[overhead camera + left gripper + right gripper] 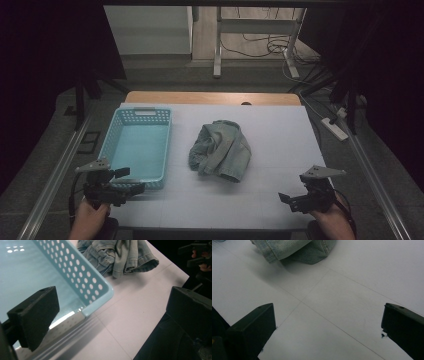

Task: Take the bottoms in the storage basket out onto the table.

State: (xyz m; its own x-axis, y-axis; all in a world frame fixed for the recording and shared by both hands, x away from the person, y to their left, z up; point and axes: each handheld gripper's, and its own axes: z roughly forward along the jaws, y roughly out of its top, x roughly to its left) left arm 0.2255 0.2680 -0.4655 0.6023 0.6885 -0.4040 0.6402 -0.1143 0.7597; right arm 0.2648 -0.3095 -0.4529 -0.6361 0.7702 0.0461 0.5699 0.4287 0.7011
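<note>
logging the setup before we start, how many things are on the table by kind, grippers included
baskets: 1, the light blue perforated basket, empty
garments: 1, the crumpled pale denim garment, lying beside the basket
grippers: 2, the left gripper and the right gripper, both with fingers apart and holding nothing
total: 4

**What my views cut off**

In my right gripper view, the top edge crops the denim garment (pixel 294 248) to a hem. My left gripper view clips the blue basket (pixel 95 282) at the top and left, its near wall blurred beside that garment's cropped upper folds.
</note>
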